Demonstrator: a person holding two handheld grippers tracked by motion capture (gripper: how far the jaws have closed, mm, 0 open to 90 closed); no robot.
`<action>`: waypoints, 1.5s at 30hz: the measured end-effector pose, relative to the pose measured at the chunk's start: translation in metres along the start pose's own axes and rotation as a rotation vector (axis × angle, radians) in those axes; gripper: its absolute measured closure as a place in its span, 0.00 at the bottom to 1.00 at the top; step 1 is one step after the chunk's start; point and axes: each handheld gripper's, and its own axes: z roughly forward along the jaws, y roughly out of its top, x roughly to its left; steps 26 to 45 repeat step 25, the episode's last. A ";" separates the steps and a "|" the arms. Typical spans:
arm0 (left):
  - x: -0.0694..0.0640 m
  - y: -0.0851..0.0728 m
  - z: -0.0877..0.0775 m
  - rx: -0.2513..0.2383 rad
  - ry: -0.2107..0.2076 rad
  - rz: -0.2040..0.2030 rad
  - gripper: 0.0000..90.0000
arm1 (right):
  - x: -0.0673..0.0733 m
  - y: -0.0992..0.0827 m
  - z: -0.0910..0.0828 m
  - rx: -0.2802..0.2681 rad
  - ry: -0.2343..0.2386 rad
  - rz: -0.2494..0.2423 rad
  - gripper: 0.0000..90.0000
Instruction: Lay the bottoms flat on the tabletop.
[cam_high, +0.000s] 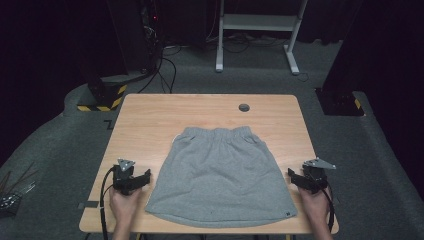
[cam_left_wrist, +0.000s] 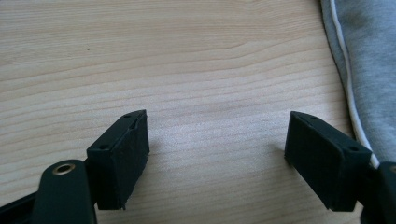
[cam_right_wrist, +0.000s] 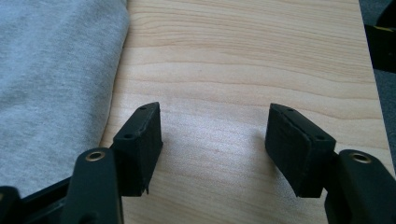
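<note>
Grey skirt is laid flat at the centre of the wooden table, waistband away from the person. Left gripper is held just beside its left edge, right gripper beside its right edge. Both jaws are spread wide over bare wood, nothing gripped.

Dark room, grey carpet, white desk frame behind
</note>
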 end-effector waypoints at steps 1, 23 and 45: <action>0.000 0.000 0.000 0.000 0.000 0.000 0.24 | 0.000 0.000 0.000 0.000 0.000 0.000 0.40; 0.000 0.000 0.000 -0.001 -0.001 -0.006 0.24 | 0.000 0.000 0.000 -0.001 0.000 -0.001 0.40; 0.000 0.000 0.000 -0.001 -0.001 -0.006 0.24 | 0.000 0.000 0.000 -0.001 -0.001 0.001 0.40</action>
